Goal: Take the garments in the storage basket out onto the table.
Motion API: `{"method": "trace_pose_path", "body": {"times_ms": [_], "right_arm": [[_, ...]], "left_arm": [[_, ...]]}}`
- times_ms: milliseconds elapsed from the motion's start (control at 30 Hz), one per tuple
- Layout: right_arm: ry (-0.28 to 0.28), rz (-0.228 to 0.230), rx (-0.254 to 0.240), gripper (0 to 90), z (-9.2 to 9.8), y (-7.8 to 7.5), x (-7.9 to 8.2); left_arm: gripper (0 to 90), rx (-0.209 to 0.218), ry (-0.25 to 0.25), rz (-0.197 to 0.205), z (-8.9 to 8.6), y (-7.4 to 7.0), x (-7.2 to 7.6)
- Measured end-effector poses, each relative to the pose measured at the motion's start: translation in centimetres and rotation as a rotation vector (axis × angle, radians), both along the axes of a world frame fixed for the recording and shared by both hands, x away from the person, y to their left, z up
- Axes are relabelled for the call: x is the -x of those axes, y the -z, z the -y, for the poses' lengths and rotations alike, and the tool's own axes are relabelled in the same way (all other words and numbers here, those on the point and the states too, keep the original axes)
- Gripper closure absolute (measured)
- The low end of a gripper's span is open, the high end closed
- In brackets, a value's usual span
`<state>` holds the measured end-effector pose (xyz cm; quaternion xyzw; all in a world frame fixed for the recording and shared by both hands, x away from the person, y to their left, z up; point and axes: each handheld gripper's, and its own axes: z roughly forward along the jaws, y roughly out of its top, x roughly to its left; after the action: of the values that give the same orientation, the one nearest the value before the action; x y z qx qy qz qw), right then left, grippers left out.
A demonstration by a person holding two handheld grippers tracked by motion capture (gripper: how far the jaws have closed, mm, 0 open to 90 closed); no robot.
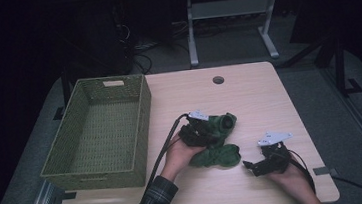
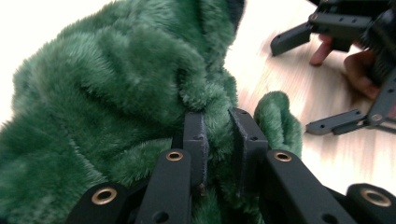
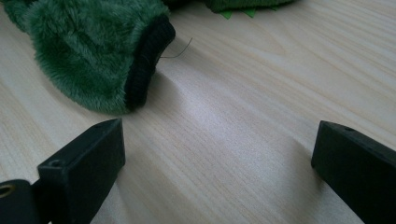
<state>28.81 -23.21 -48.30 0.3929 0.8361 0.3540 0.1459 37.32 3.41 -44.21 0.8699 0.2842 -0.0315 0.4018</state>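
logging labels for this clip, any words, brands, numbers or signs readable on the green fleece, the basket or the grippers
None: no readable text.
Green fleece garment: plain pile and a black ribbed cuff, no tag or print visible.
Woven basket: a pale patch on the far rim, too small and blurred to read.
Left hand-held gripper and right hand-held gripper: plain black jaws, no markings.
Wooden table: bare wood, no sign.

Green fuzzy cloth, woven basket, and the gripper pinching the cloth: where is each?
Green fuzzy cloth (image 1: pixel 217 154): high view, its near lobe.
Woven basket (image 1: pixel 139 136): high view, right wall.
Left gripper (image 2: pixel 218 140): left gripper view, between its fingertips.
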Motion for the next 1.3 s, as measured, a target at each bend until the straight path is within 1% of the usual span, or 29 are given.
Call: {"method": "trace_pose_path", "body": {"times_ms": [67, 133, 200, 233, 333, 467, 600, 733, 833, 933, 967, 1000, 1100, 1167, 1300], "right_arm": [[0.0, 0.0, 0.0, 2.5, 0.0, 0.0, 0.0], [0.001, 0.0, -0.001, 2.5, 0.0, 0.0, 0.0], [0.001, 0.0, 0.0, 2.4, 0.0, 0.0, 0.0], [0.0, 0.0, 0.0, 2.4, 0.0, 0.0, 0.0], [0.001, 0.0, 0.0, 2.4, 0.0, 0.0, 0.0], [0.001, 0.0, 0.001, 2.4, 0.0, 0.0, 0.0], [0.001, 0.0, 0.001, 2.4, 0.0, 0.0, 0.0], [0.001, 0.0, 0.001, 2.4, 0.0, 0.0, 0.0], [0.001, 0.0, -0.001, 2.4, 0.0, 0.0, 0.0], [0.0, 0.0, 0.001, 2.4, 0.0, 0.0, 0.0], [0.001, -0.001, 0.001, 2.4, 0.0, 0.0, 0.0], [0.0, 0.0, 0.001, 2.4, 0.0, 0.0, 0.0], [0.0, -0.001, 0.0, 2.4, 0.0, 0.0, 0.0], [0.001, -0.001, 0.001, 2.4, 0.0, 0.0, 0.0], [0.0, 0.0, 0.001, 2.5, 0.0, 0.0, 0.0]], "left_arm": [[76.7, -0.006, 0.006, 0.0, 0.4, 0.5, 0.0], [75.4, -0.011, 0.005, 0.008, 0.6, 0.7, 0.0], [72.1, -0.014, 0.004, 0.019, 0.5, 0.6, -0.1], [69.0, -0.013, 0.003, 0.024, 0.5, 0.4, 0.0], [60.0, -0.003, 0.003, 0.036, 0.1, -0.3, 0.2], [54.3, -0.012, 0.013, 0.056, -0.8, -1.8, 0.7], [54.0, -0.006, 0.022, 0.046, -2.1, -3.2, 1.5], [54.1, 0.032, 0.042, 0.044, -3.3, -3.9, 2.9], [54.0, 0.058, 0.049, 0.045, -3.8, -3.9, 3.8], [52.9, 0.041, 0.066, 0.059, -3.9, -3.8, 4.8], [52.5, 0.044, 0.066, 0.065, -4.0, -3.7, 5.1], [52.3, 0.046, 0.06, 0.07, -4.1, -3.7, 5.4], [51.7, 0.033, 0.047, 0.096, -4.2, -3.4, 6.2], [51.7, 0.035, 0.052, 0.088, -4.1, -3.1, 6.3], [51.8, 0.019, 0.056, 0.084, -3.9, -2.5, 6.5]]}}
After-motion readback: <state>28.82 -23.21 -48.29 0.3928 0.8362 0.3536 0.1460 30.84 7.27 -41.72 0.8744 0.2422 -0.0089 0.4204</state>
